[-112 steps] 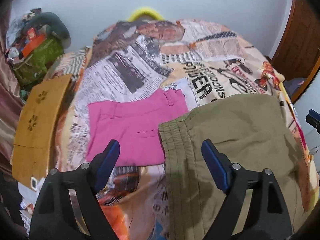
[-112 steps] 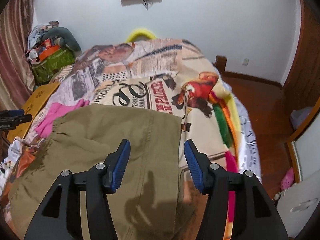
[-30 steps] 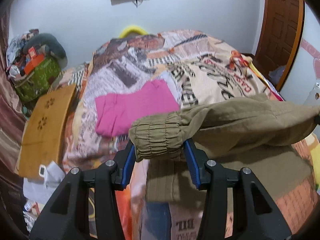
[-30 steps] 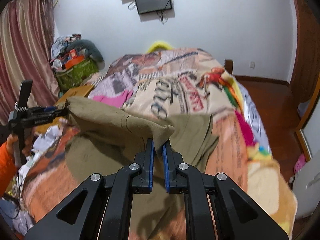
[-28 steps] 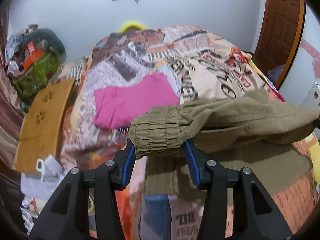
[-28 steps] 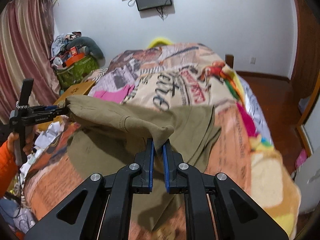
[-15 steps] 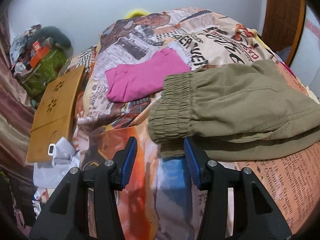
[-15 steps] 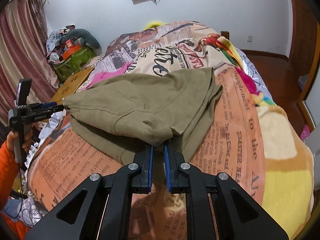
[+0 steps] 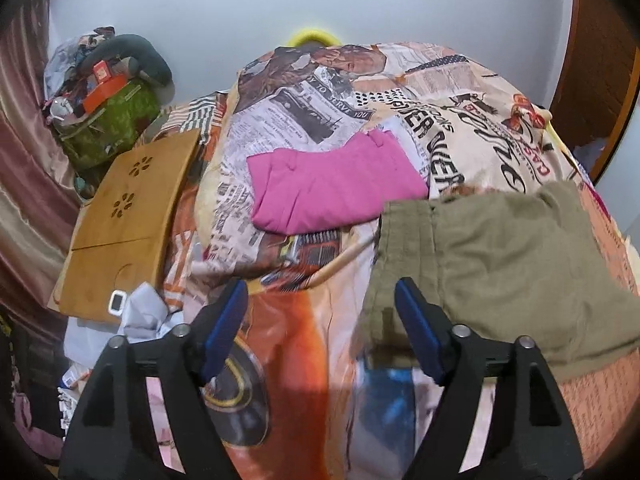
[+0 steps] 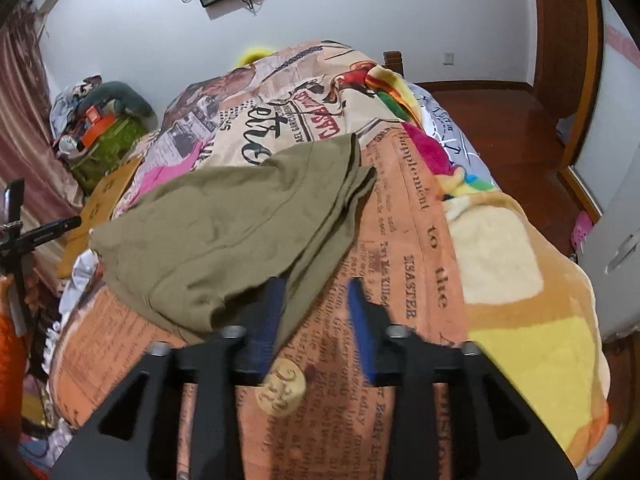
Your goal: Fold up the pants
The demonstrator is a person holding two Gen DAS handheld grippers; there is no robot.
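Observation:
The olive pants lie folded over on the printed bedspread, elastic waistband toward the left. They show in the right wrist view as a doubled heap. My left gripper is open and empty, its right finger beside the waistband's near corner. My right gripper is open and empty, just off the pants' near right edge. The left gripper appears at the far left of the right wrist view.
Folded pink pants lie behind the olive ones. A wooden lap tray and crumpled paper sit at the bed's left edge. A cluttered green bag stands by the curtain. Wooden floor lies right of the bed.
Both grippers have opened and let go of the olive pants, which now rest folded on the bed. Both grippers have drawn back a little from the cloth.

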